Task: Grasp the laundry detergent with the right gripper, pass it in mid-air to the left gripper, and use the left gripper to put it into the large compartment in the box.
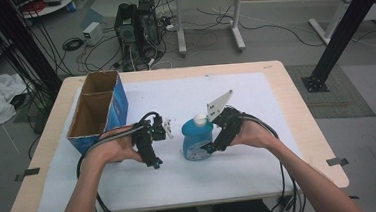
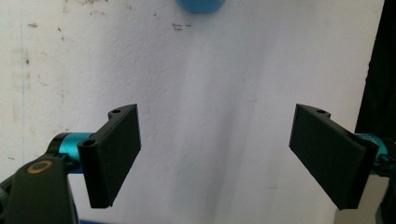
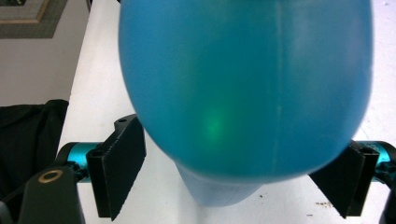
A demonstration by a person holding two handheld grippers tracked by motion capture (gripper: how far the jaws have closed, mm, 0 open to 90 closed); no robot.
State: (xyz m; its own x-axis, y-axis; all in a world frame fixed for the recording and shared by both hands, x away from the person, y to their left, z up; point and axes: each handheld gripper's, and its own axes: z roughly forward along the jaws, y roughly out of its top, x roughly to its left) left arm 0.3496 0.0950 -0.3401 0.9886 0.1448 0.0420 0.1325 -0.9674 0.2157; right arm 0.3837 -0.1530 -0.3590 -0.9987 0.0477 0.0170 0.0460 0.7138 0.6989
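Note:
A blue bottle [image 1: 197, 139] with a white cap stands upright on the white mat [image 1: 181, 184] at the table's middle. My right gripper [image 1: 209, 134] is against its right side. In the right gripper view the bottle [image 3: 243, 84] sits between the two black jaws, which stand wide apart at its flanks; my right gripper [image 3: 233, 172] is open around it. My left gripper [image 1: 160, 145] hovers just left of the bottle. It [image 2: 217, 158] is open over bare mat, with the bottle's blue edge [image 2: 201, 4] ahead of it.
An open blue cardboard box [image 1: 98, 109] with two compartments stands at the table's left edge, close to my left hand. Bare mat lies behind and in front of the bottle. The wooden table edge [image 1: 310, 127] runs along the right. Beyond the table are computers and cables on the floor.

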